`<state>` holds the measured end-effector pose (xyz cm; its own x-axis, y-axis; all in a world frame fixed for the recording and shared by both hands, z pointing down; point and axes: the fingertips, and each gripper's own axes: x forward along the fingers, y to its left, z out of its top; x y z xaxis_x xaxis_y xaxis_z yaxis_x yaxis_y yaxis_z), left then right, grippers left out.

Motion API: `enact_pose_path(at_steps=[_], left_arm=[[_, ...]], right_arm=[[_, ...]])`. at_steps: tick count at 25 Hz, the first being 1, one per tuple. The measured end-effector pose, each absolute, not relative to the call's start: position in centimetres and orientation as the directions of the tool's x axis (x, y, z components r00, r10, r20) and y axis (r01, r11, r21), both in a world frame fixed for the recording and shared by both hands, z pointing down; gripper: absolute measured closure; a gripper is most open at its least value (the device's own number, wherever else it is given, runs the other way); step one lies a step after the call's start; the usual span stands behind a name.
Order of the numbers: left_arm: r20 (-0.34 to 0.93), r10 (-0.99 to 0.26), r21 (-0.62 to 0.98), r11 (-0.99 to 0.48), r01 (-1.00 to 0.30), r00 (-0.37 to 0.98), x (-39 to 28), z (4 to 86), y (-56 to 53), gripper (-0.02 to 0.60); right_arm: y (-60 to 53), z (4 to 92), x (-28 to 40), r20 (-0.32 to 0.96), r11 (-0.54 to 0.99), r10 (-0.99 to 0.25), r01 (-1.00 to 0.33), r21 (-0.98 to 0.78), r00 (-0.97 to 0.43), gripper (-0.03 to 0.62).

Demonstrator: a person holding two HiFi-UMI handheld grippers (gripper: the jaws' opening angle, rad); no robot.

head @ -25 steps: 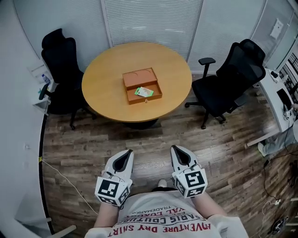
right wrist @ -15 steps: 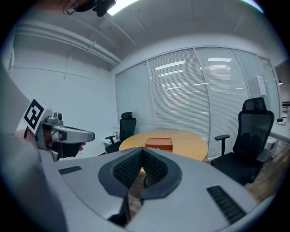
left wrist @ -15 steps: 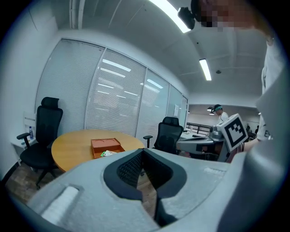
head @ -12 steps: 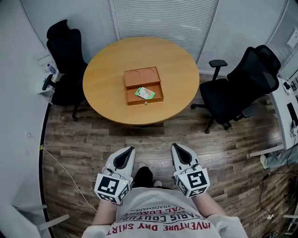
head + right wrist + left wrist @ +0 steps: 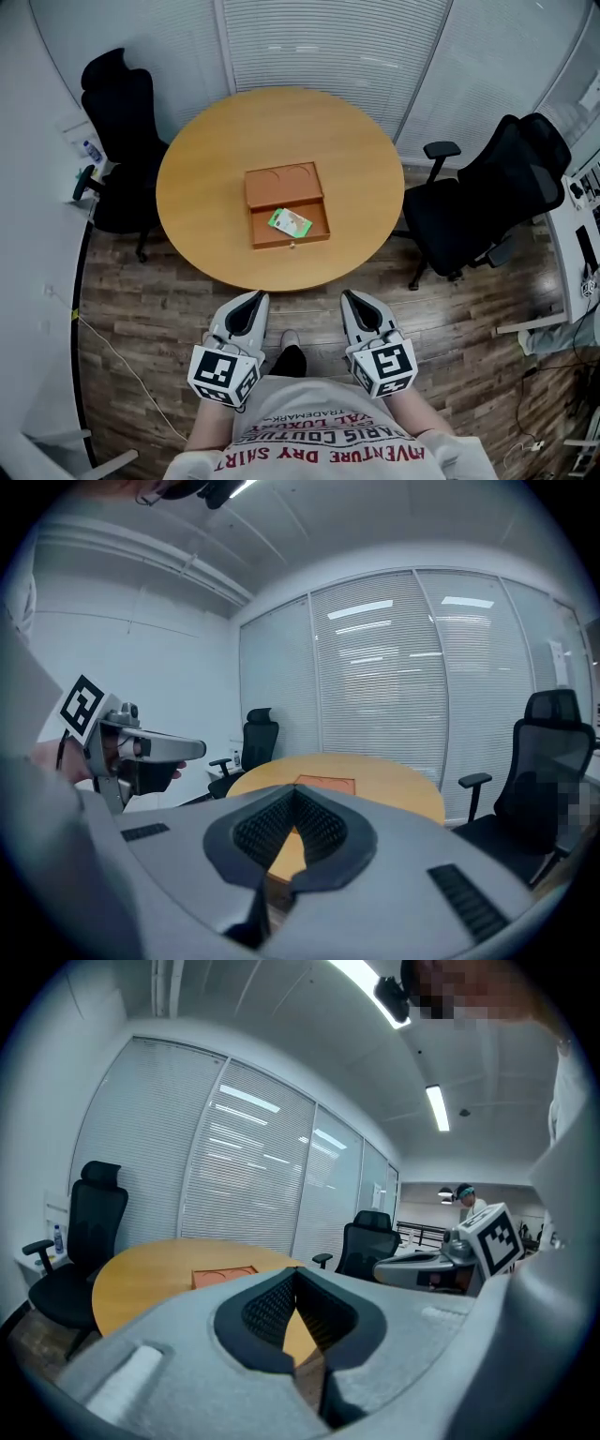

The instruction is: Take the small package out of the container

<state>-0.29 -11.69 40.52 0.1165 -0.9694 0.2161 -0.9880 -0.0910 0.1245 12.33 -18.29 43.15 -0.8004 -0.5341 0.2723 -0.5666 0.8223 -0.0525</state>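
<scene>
An orange-brown wooden container with an open drawer sits on the round wooden table. A small green and white package lies in the drawer. Both grippers are held low near the person's body, well short of the table. My left gripper is shut with nothing in it, and its tips meet in the left gripper view. My right gripper is shut and empty too, tips together in the right gripper view. The container shows far off on the table.
A black office chair stands left of the table and another to its right. Blinds and glass walls run behind. A cable trails on the wood floor at the left. A desk edge is at far right.
The view has moved toward the table, which now lies closer and lower in the head view. Both grippers stay shut in front of the body.
</scene>
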Motion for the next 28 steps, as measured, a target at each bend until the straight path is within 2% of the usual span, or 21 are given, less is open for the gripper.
enact_pose_path(at_steps=[12, 19, 28], left_arm=[[0.202, -0.972, 0.111, -0.099, -0.989, 0.120, -9.9, 39.9, -22.3, 0.571], [0.230, -0.972, 0.138, -0.008, -0.990, 0.040, -13.2, 41.7, -23.6, 0.571], [0.246, -0.960, 0.157, 0.176, -0.972, -0.135, -15.5, 42.7, -25.0, 0.571]], right_arm=[[-28.8, 43.6, 2.7, 0.320, 0.827, -0.520, -0.560, -0.042, -0.792, 0.586], [-31.9, 45.3, -1.1, 0.352, 0.865, -0.452, -0.499, -0.051, -0.820, 0.586], [-35.7, 48.2, -3.9, 0.434, 0.938, -0.280, -0.340, -0.066, -0.856, 0.585]])
